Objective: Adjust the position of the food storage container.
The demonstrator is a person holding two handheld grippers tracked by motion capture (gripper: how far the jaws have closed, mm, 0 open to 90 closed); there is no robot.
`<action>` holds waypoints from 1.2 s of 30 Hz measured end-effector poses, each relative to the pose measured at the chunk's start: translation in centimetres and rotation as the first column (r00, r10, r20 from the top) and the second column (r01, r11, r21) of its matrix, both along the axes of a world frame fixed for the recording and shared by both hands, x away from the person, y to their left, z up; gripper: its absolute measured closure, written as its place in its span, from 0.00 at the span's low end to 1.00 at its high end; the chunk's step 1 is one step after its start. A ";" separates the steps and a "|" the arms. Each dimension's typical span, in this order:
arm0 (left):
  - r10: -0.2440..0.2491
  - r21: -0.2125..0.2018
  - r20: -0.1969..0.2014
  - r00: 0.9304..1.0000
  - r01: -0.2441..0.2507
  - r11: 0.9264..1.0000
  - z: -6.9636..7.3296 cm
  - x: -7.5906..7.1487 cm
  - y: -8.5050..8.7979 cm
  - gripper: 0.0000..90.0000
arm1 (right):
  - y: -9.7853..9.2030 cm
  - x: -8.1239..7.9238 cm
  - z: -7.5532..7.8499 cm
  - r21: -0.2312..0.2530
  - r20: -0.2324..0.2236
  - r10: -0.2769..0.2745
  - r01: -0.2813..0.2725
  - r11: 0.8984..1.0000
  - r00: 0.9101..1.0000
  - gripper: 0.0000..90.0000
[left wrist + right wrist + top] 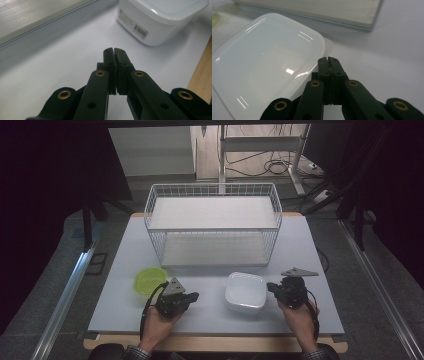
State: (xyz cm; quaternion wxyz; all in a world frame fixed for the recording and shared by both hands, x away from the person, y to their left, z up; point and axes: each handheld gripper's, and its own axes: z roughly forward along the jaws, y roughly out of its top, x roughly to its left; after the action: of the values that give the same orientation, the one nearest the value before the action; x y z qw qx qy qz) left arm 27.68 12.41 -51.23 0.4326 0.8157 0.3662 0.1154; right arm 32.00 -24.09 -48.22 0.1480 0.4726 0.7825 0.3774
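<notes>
A white lidded plastic container (pixel 245 291) sits on the table near its front edge, between my two hands. My left gripper (pixel 192 296) lies low to its left, pointing toward it, jaws shut and empty; in the left gripper view the container (pixel 160 20) stands ahead at upper right beyond the gripper tips (pixel 114 51). My right gripper (pixel 270 287) is just right of the container, jaws shut with nothing between them; in the right gripper view the tips (pixel 328 60) sit close beside the lid's corner tab (pixel 328 46).
A lime-green bowl (pixel 149 280) sits left of my left hand. A white wire basket rack (pixel 214 227) with two shelves stands across the middle of the grey tabletop (pixel 125 270). The table's wooden front edge (pixel 201 77) lies close to my left gripper.
</notes>
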 end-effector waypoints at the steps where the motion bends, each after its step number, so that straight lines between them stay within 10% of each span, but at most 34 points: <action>1: 0.001 0.003 -0.002 1.000 -0.001 1.000 0.0 0.2 -0.1 0.98 | 0.4 0.2 0.0 0.000 0.000 0.009 -0.009 1.000 1.000 0.99; 17: 0.033 0.035 -0.044 0.998 -0.032 0.999 -0.6 1.0 -0.6 0.98 | 6.2 0.5 -0.8 0.004 -0.039 0.157 -0.157 0.988 0.987 0.98; 30: 0.054 0.040 -0.044 0.998 -0.053 0.998 -0.7 1.4 -0.7 0.98 | 6.0 -1.1 -1.1 -0.003 -0.048 0.173 -0.173 0.985 0.984 0.95; 36: 0.085 0.018 -0.014 0.996 -0.085 0.996 0.5 0.6 0.8 0.86 | 4.7 -1.6 -0.7 -0.060 0.032 0.181 -0.179 0.982 0.983 0.83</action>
State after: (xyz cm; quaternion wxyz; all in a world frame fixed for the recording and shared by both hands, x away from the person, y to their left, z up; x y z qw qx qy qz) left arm 28.26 13.24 -50.74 0.4175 0.8039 0.4028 0.1309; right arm 30.43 -19.36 -48.87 0.1412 0.3883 0.8295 0.3759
